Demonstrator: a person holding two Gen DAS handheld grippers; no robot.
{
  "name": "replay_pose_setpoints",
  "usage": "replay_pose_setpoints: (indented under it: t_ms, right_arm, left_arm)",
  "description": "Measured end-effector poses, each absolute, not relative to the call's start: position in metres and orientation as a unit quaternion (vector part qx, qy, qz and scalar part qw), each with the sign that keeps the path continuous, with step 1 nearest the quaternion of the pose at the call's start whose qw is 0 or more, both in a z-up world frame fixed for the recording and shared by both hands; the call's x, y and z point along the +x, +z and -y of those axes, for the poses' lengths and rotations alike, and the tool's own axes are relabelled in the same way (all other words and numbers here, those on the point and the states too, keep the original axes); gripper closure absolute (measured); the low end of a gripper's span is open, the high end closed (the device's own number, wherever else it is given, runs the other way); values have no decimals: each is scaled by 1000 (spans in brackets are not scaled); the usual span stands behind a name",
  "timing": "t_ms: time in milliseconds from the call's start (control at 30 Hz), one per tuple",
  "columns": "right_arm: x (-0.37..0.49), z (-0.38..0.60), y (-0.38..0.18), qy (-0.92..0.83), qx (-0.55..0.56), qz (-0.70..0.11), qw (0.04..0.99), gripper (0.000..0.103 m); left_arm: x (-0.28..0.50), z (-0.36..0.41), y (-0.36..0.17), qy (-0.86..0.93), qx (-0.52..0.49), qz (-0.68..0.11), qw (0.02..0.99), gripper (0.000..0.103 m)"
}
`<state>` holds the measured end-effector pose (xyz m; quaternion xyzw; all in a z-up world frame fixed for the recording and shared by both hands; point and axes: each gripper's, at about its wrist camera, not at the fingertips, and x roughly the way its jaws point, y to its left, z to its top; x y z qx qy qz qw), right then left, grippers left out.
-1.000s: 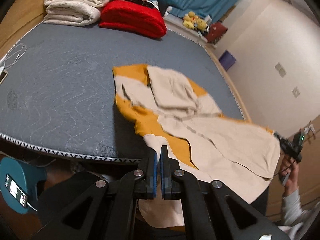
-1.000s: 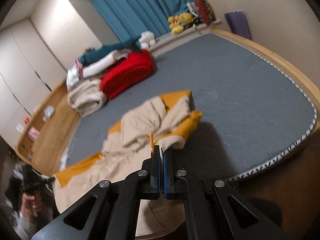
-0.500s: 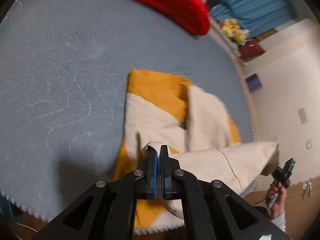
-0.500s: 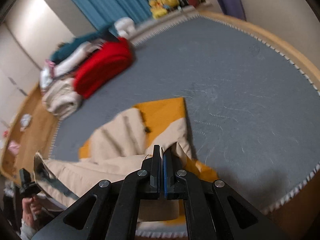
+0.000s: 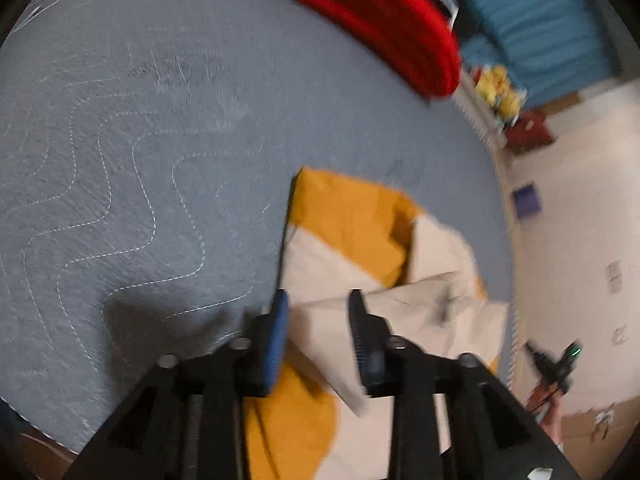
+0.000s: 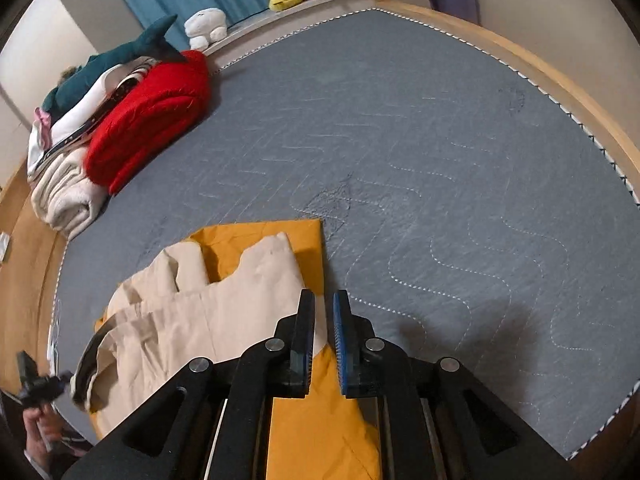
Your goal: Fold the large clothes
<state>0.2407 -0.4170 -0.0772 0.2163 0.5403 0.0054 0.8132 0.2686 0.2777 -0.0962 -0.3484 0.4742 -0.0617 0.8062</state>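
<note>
As the left gripper [image 5: 316, 316] hangs low over the bed [image 5: 120, 160], its jaws are opening, and the cream edge of the garment [image 5: 400, 320] lies slack between them, no longer pinched. The garment, mustard and cream, spreads ahead and to the right of this gripper, its folded-over layer rumpled and blurred. To the left there is only bare quilted mattress. Far ahead sit a red blanket [image 5: 392, 28] and a yellow toy [image 5: 498, 88]. Low to the right, the right gripper [image 5: 554, 360] shows small and blurred.

In the right wrist view, the right gripper [image 6: 323, 334] has its jaws opening too, parted only a little, with cream cloth showing in the gap and mustard cloth below; no pad presses on it, as far as I can tell. The garment lies to the left and just ahead, the top layer doubled over with a curled hem at the far left edge. Bare mattress runs to the right. A stack of folded linen [image 6: 64, 192] sits far ahead to the left.

The risk, I judge: the narrow right opening could snag the cloth on withdrawal and drag the fold askew. The curled left hem may also leave the layers uneven.
</note>
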Motion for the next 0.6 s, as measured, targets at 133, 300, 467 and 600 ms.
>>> replay_pose_setpoints:
  t_ms: [133,300,467,600]
  right_arm:
    - [227,404,-86,27,209,-541,814,91]
    - [215,393,-116,42,202,-579,788,90]
    - [220,389,-121,53,181,-578,794,77]
    - [232,386,-127,53,191,-574,795,35]
  left_arm:
    - [246,-271,-102,-50,-333,-478,812,71]
    - [241,-247,-119,-33,-259,-524,811,65]
    - [261,-240,-131,-7,-204,-543,815,62]
    - [279,-239,-138,-4,-196,-557,807,60]
